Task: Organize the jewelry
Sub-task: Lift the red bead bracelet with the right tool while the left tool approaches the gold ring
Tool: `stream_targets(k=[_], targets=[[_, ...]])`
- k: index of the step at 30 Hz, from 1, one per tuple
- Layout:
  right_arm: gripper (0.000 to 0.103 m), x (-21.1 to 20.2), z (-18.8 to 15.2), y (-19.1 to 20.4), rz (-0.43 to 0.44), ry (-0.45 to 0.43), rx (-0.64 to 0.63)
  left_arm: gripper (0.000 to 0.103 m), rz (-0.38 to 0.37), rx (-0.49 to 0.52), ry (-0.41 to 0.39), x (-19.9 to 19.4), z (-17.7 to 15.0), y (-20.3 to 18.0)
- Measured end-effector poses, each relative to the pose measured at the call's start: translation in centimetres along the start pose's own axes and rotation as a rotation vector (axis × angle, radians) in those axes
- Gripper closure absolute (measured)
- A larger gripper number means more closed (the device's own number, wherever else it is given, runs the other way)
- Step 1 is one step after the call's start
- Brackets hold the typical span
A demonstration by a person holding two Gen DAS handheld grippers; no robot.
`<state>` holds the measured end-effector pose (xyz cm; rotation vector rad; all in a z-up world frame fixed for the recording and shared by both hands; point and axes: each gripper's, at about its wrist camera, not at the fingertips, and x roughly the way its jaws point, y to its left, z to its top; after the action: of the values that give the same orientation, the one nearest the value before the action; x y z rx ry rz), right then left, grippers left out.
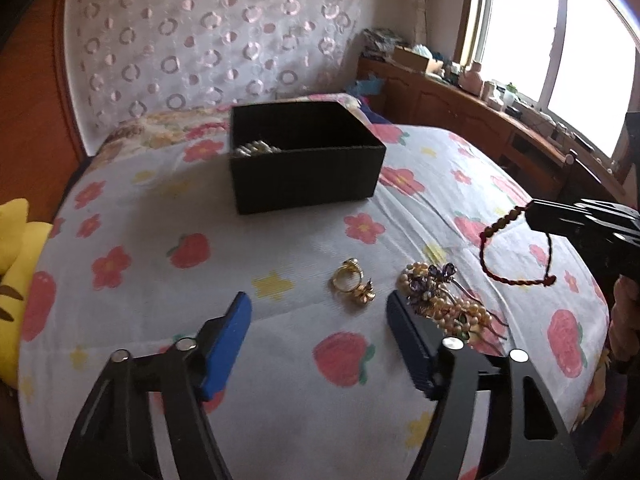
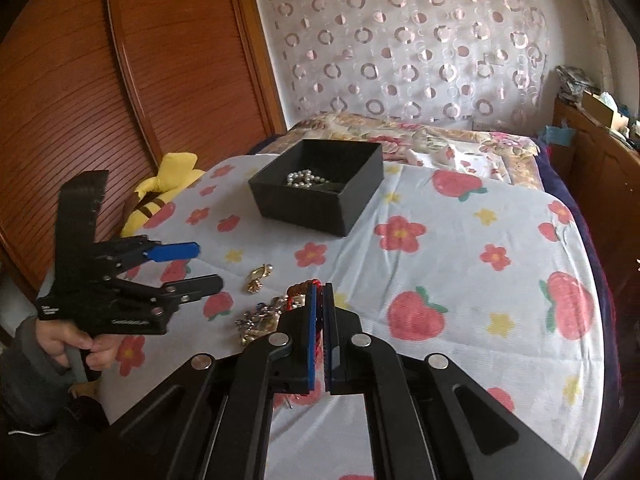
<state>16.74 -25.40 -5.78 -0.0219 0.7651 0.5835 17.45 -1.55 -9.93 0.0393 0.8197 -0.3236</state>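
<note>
Left wrist view first: the left claw [image 1: 320, 320] stands spread, blue pads apart, nothing between them but the flowered bed cover [image 1: 160, 208]. Just ahead of its fingertips lies a gold ring [image 1: 346, 278] with a small gold trinket [image 1: 365, 295] touching it. Against the right-hand finger sits a tangled heap of pearl beads [image 1: 452, 304] with a purple brooch [image 1: 434, 278] on top. Farther ahead, well beyond the ring, stands the black box [image 1: 308, 176], open, a pearl strand [image 1: 252, 147] showing over its near wall. Off to the right, the right claw [image 1: 534, 210] comes in from the edge, and a red cord bracelet [image 1: 508, 256] with brown beads dangles from its tip, clear of the bed.

Right wrist view now: the right claw [image 2: 319, 292] is pressed together, pinching the red bracelet [image 2: 308, 285], whose beads poke out at the tips. Just left of the fingers and below them lies the jewelry heap [image 2: 260, 318]; the gold pieces [image 2: 258, 277] sit a little farther ahead. The box [image 2: 316, 208] is well ahead, pearls [image 2: 305, 178] inside. To the left, a hand [image 2: 76, 346] grips the left claw [image 2: 208, 268], jaws spread above the cover.
</note>
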Motion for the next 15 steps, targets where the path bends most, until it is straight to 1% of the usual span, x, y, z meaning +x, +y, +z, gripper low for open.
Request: stream_targets(k=[1, 3, 5, 7, 14, 15], targets=[[0.099, 0.0, 0.0, -0.1, -0.001, 0.000, 0.003, 0.047, -0.006, 0.002, 0.014, 0.5, 0.2, -0.2], [0.100, 0.0, -0.3, -0.4, -0.007, -0.001, 0.010, 0.059, -0.010, 0.011, 0.036, 1.4, 0.3, -0.7], [0.100, 0.0, -0.5, -0.6, -0.007, 0.000, 0.015, 0.064, -0.009, 0.024, 0.048, 2.0, 0.4, -1.1], [0.099, 0.1, -0.6, -0.6, -0.006, 0.001, 0.020, 0.064, -0.014, 0.032, 0.056, 2.5, 0.4, -1.6], [0.099, 0.2, -0.9, -0.6, -0.006, 0.004, 0.018, 0.064, 0.006, 0.052, 0.067, 3.6, 1.2, -2.3], [0.099, 0.3, -1.0, -0.6, -0.006, 0.005, 0.017, 0.068, 0.008, 0.053, 0.068, 3.7, 1.3, -2.3]])
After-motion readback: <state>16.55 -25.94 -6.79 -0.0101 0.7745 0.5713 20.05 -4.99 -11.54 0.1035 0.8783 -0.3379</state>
